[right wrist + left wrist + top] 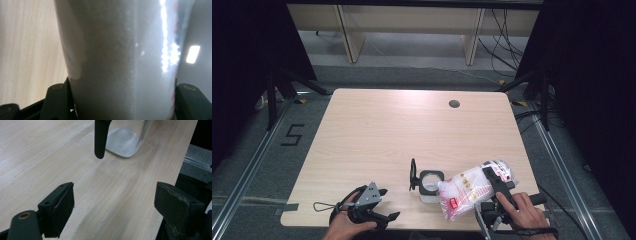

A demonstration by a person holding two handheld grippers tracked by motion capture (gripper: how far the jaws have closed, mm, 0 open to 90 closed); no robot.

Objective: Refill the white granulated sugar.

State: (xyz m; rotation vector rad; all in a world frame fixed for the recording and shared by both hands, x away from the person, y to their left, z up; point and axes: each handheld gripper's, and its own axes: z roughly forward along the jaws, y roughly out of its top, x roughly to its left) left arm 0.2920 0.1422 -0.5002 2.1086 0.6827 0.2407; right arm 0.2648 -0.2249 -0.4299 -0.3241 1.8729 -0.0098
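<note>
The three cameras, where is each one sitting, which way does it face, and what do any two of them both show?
High view: above the person's side, facing forward and down on the table; both hands show, with left gripper and right gripper.
Left gripper view: on the left gripper, looking past open jaws at the clear container.
Right gripper view: on the right gripper, jaws clamped on the bag of white grains.
Shared: the high view shows container and bag too.

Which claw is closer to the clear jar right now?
Right. The right claw holds the bag tipped against the jar; the left claw rests open, apart, toward the table's near-left edge.
</note>
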